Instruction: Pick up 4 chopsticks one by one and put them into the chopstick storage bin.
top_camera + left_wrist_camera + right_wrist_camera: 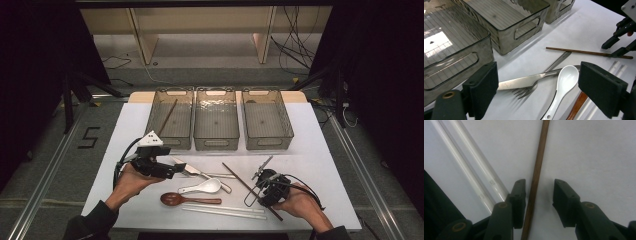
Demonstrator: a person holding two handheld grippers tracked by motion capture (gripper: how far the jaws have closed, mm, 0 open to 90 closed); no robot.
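Work in hand: sorting cutlery into three clear smoky plastic bins (217,142); thin brown wooden chopstick (537,173) on the white tabletop (310,150) next to go.
Done: one brown stick already leaning in the left bin (168,116).
Left: nearly everything still on the table.
Right gripper (539,195): part-closed astride the brown chopstick, one pad just touching, other apart; nothing lifted.
Left gripper (536,90): wide open, empty, hovering above steel knife (524,81), steel fork (525,92), white ceramic spoon (564,82).
In the way: pair of white plastic chopsticks (471,162) just beside the right gripper; brown wooden spoon (175,199) nearby.
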